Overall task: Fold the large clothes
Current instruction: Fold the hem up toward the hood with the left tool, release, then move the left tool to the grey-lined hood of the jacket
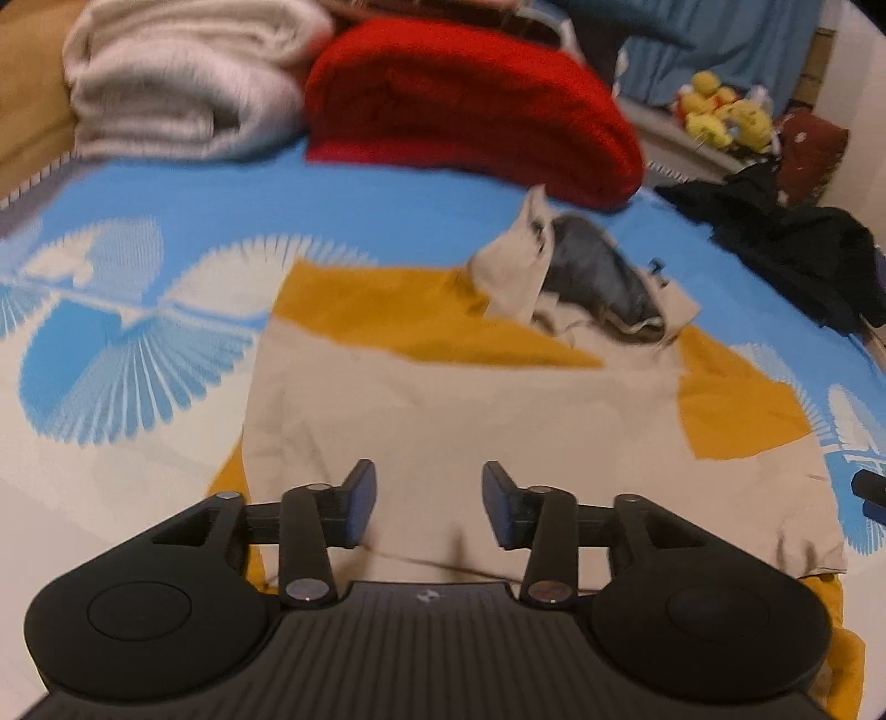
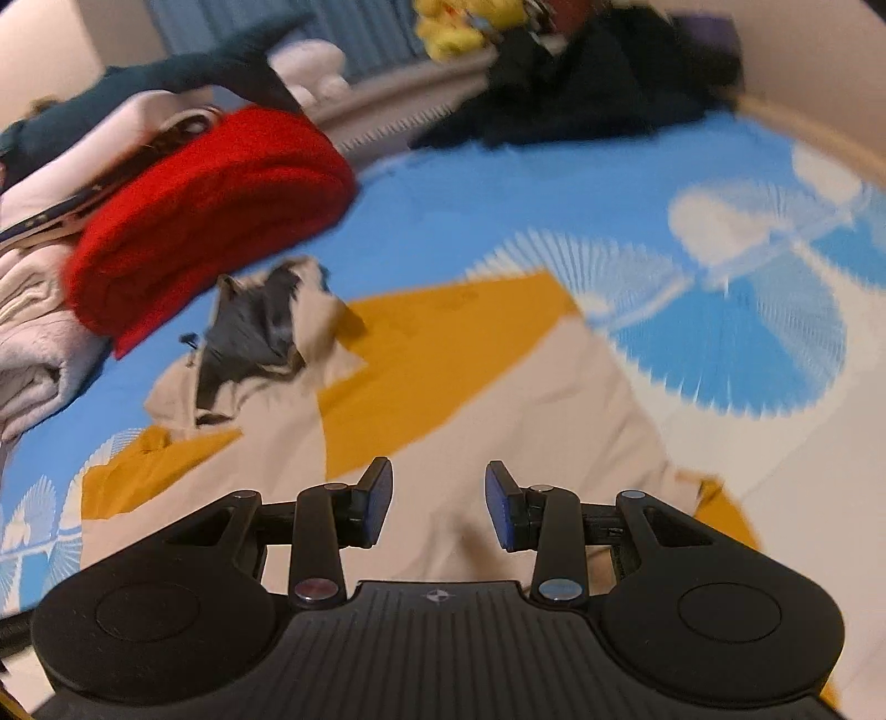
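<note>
Hovering with its blue-padded fingers spread wide and nothing between them, the left gripper (image 1: 429,505) hangs over the near part of a beige and mustard jacket (image 1: 470,410) spread flat across the bed. The right gripper (image 2: 437,507) is likewise parted and empty above the same jacket (image 2: 498,421), which lies lengthwise away from both tools, its mustard panels showing at the sides and near the shoulders. At the far end the hood (image 1: 587,277) is rumpled open, its dark grey lining turned upward. Beneath the garment stretches a blue bedsheet (image 1: 387,210) printed with large white fan shapes. Beyond the hood, a folded red blanket (image 1: 470,105) sits on the sheet, just beside a stack of folded cream blankets (image 1: 177,83) that rests against a wooden headboard (image 1: 27,111). A heap of black clothes (image 1: 786,238) lies at the bed's far right corner. Behind it, on a ledge below blue curtains (image 1: 720,44), stand yellow plush toys (image 1: 725,116). In the right wrist view a dark teal plush shape (image 2: 183,77) rises above the blanket stack, though blur hides its details.
</note>
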Motion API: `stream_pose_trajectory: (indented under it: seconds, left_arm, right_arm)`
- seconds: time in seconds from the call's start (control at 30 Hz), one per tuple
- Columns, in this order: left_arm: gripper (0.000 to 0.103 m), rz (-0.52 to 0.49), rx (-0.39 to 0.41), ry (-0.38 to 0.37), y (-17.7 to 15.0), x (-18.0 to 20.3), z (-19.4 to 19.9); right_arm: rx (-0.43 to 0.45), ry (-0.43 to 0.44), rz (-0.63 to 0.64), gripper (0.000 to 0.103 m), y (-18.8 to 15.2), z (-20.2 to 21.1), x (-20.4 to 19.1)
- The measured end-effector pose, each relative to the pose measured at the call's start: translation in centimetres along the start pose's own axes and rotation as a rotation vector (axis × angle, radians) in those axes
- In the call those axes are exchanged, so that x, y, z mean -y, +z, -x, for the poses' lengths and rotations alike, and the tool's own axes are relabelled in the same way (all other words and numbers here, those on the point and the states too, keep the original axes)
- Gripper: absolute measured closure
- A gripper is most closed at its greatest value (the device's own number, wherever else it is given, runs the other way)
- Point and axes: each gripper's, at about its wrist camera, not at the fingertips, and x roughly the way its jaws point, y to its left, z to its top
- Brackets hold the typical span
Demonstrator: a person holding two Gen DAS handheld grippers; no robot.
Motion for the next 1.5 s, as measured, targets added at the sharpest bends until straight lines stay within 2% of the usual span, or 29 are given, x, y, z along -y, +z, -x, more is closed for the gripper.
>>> stream_pose_trajectory:
  seconds: [0.17, 0.33, 0.4, 0.5, 0.57, 0.67, 0.73, 0.77, 1.03, 1.13, 1.2, 1.3, 1.43, 1.47, 1.5]
  left_arm:
    - [0.052, -0.044, 0.091, 0.002, -0.2, 1.0, 2.5]
    - [0.055, -0.147, 0.191, 0.015, -0.6, 2.4, 5.0]
    - [0.073, -0.198, 0.225, 0.008, -0.4, 3.1, 5.9]
    - [0.084, -0.243, 0.236, -0.025, 0.6, 4.1, 6.6]
    - [0.087, -0.264, 0.221, -0.035, 2.1, 5.0, 5.9]
    - [0.087, -0.244, 0.166, -0.073, 5.4, 6.3, 3.4]
    - [0.087, -0.221, 0.136, -0.084, 7.8, 6.8, 0.8]
    - [0.087, -0.206, 0.115, -0.081, 9.2, 7.2, -0.9]
    - [0.087, -0.049, -0.049, -0.11, 17.3, 8.0, -16.7]
    - [0.078, 0.002, -0.042, -0.1, 19.6, 8.3, -21.2]
    - [0.061, 0.072, -0.026, -0.109, 21.1, 8.2, -23.2]
    - [0.052, 0.13, -0.001, -0.145, 22.6, 8.7, -26.0]
    - [0.052, 0.09, -0.002, -0.098, 23.1, 10.3, -29.1]
    - [0.055, 0.069, 0.0, -0.079, 23.0, 10.6, -29.6]
    - [0.074, 0.047, 0.012, -0.062, 22.8, 10.9, -29.8]
  right_arm:
    - [0.061, 0.017, 0.061, 0.064, 0.0, 2.7, 0.2]
    - [0.076, 0.037, 0.04, 0.064, 0.0, 4.1, 0.9]
    - [0.086, 0.047, 0.026, 0.064, 0.3, 4.6, 1.1]
    - [0.103, 0.061, 0.026, 0.064, 1.1, 5.3, 1.3]
    - [0.12, 0.061, 0.041, 0.064, 1.9, 5.7, 1.5]
    - [0.129, 0.054, 0.058, 0.068, 2.7, 5.9, 2.2]
    - [0.116, 0.063, 0.059, 0.089, 2.9, 5.6, 2.7]
    - [0.109, 0.067, 0.054, 0.091, 3.0, 5.4, 3.1]
    - [0.066, 0.032, 0.046, 0.091, 2.9, 4.1, 4.6]
    - [0.028, 0.014, 0.034, 0.091, 2.7, 3.0, 5.2]
    - [0.015, 0.001, 0.038, 0.09, 2.7, 2.5, 5.5]
    - [0.003, -0.006, 0.037, 0.091, 2.7, 1.8, 5.7]
    - [-0.009, 0.005, 0.029, 0.091, 2.9, 1.2, 5.8]
    - [-0.017, 0.008, 0.028, 0.091, 2.9, 1.0, 5.8]
    - [-0.024, 0.006, 0.029, 0.091, 2.8, 0.9, 5.9]
